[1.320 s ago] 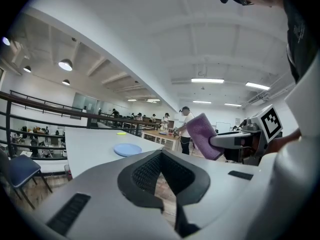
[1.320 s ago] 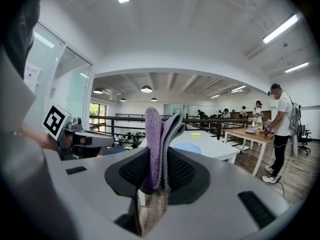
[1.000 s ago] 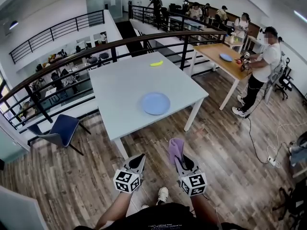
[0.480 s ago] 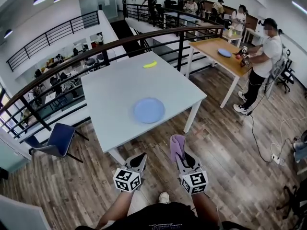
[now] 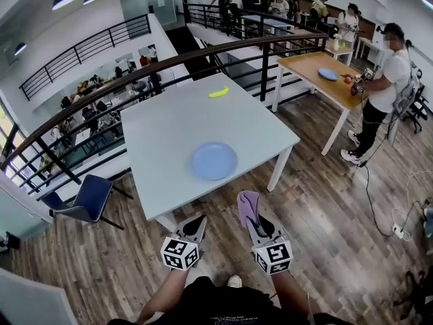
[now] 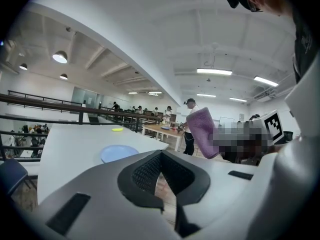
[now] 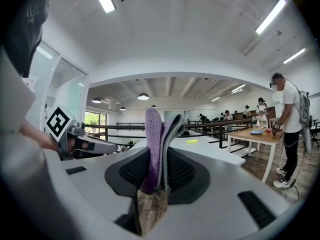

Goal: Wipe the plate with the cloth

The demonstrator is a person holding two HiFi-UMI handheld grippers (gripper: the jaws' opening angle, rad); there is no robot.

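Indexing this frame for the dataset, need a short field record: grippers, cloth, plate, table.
left gripper: shut, nothing between its jaws
right gripper: shut on the cloth
cloth: purple, folded, sticks out past the jaws
plate: blue, empty, on the table near its front edge
table: white; both grippers are short of it, over the wood floor
yellow object: near the table's far edge, too small to identify
wiping: not yet begun; cloth apart from plate

head cam overhead, others low, share table [image 5: 176, 127]
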